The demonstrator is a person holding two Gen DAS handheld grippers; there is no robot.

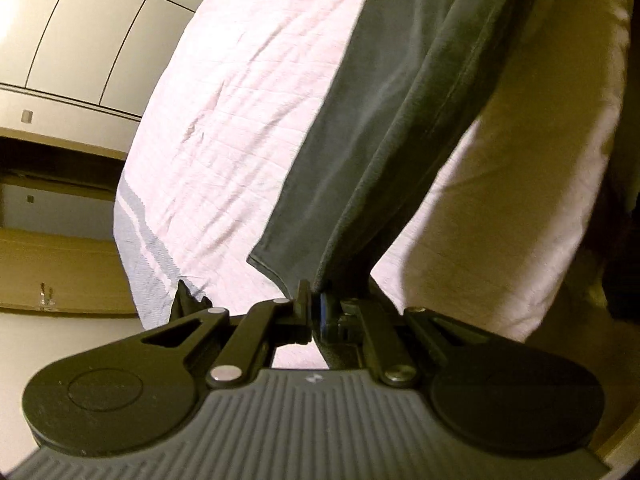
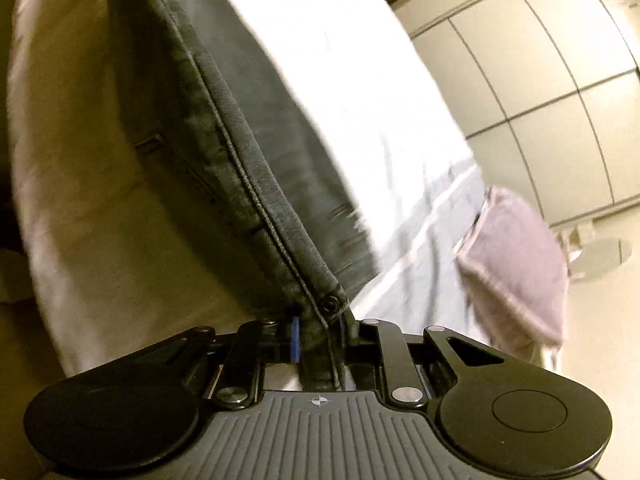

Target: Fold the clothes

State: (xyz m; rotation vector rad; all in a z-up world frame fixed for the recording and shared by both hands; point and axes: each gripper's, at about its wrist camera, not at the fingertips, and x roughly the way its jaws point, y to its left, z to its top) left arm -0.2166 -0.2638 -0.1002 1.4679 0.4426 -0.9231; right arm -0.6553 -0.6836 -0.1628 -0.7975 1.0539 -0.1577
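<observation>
While both grippers pinch them, dark grey jeans [image 1: 360, 128] hang over the bed [image 1: 224, 112]
Left gripper [image 1: 314, 312] jaws clamp a hem; right gripper [image 2: 320, 332] jaws grip stitched, riveted denim above the wrinkled white sheet

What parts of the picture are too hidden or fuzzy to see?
- Right wrist view: the purple cloth on the bed is motion-blurred; what it is, unclear.
- Both views: the dark jeans run off the top edge.
- Left wrist view: small glass thing on the shelf, too small.
</observation>
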